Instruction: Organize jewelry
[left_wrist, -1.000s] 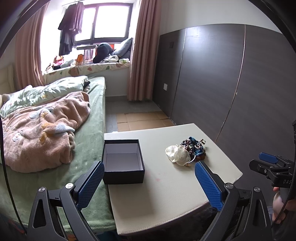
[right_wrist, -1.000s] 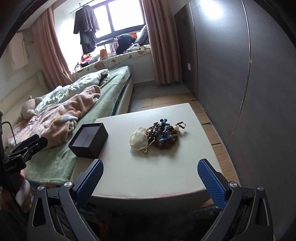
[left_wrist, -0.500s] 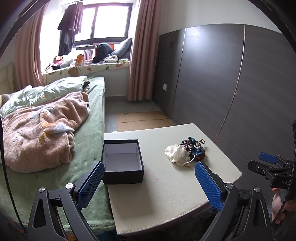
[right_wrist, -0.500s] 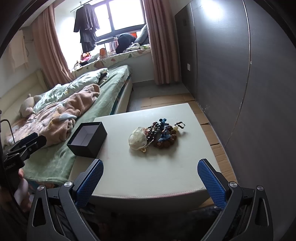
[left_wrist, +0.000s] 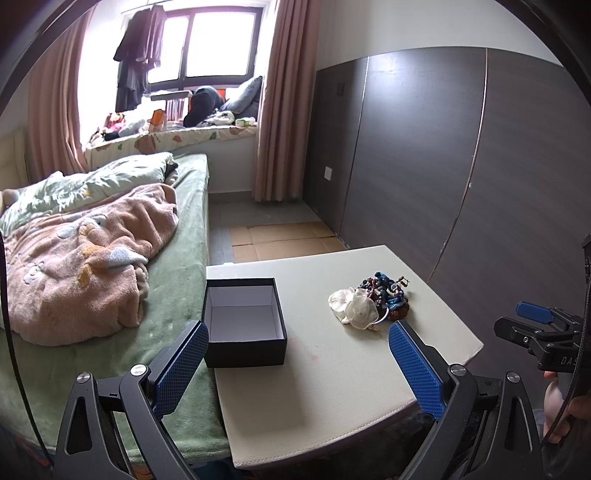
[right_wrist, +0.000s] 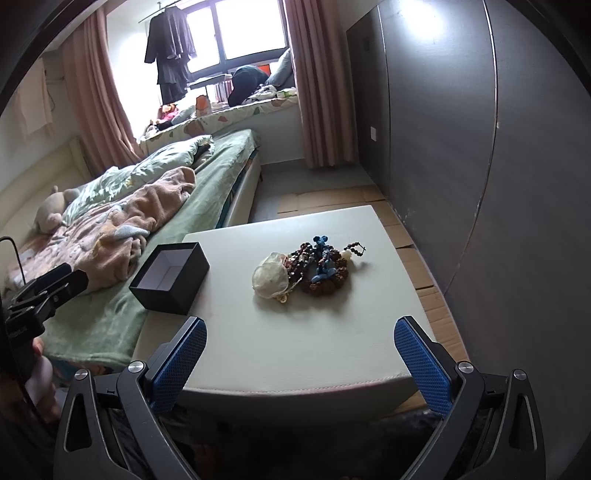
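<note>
Blk box (left_wrist: 245, 326), blue-checkered tongs (left_wrist: 299, 363)

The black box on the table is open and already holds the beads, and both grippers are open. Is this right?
Not quite. The box is open but empty; the left wrist view shows its bare inside. The beads lie on the table beside it. Both the left gripper and the right gripper are open.

We see each gripper, the left gripper (left_wrist: 297, 356) and the right gripper (right_wrist: 301, 354), built as a black frame with triangular cut-outs, silver screws at its joints, blue cross-hatched pads (left_wrist: 416, 363), and a thin black cable (right_wrist: 16, 258).
</note>
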